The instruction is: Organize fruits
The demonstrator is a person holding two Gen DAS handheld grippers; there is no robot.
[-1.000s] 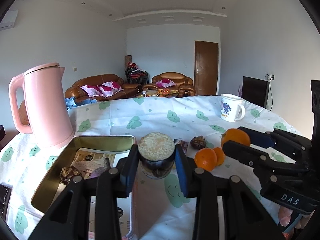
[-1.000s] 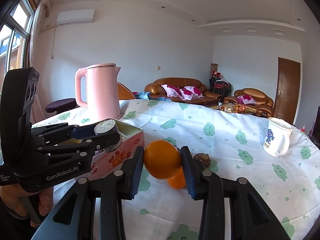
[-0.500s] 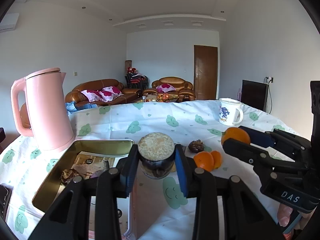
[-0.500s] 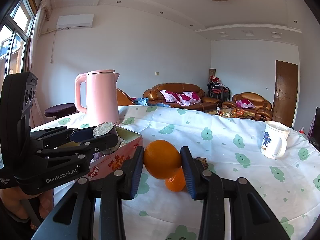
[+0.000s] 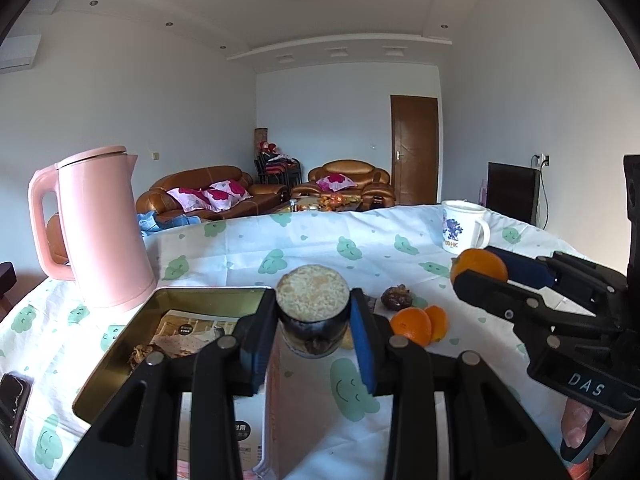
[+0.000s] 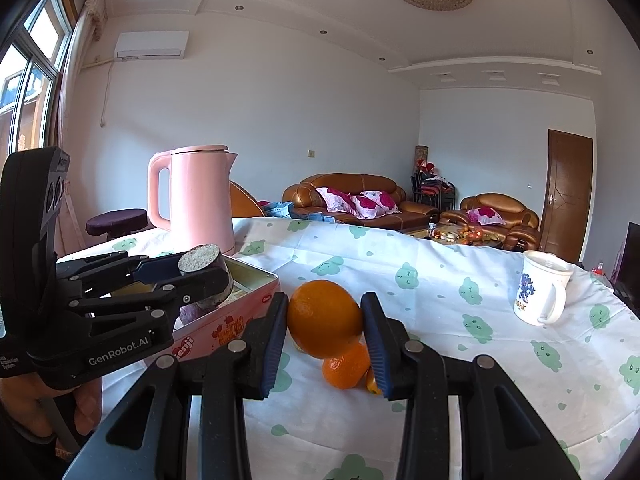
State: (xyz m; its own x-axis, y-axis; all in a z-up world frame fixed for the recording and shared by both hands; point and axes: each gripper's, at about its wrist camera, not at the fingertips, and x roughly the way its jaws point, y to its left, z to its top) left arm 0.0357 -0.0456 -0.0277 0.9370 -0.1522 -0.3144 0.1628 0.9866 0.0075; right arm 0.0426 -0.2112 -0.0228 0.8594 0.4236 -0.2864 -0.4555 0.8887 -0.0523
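Left tongs (image 5: 314, 322) clamp a dark cut fruit piece (image 5: 313, 314)

Gold tin (image 5: 120, 354) lower left, pink kettle (image 5: 102, 228) left; right tongs (image 5: 480, 276) pinch an orange (image 5: 476, 266) at right, above loose oranges (image 5: 418, 325) on the desk (image 5: 320, 248).

Your left wrist camera looks forward along its fingers, slightly down, close over the tin (image 5: 120, 344); kettle (image 5: 100, 232) at left, mug (image 5: 460, 228) far right. Your right wrist camera faces the same way from further right. Both share the tablecloth (image 6: 420, 280), kettle (image 6: 196, 196), mug (image 6: 540, 292), sofas (image 6: 348, 196); each sees the other gripper.
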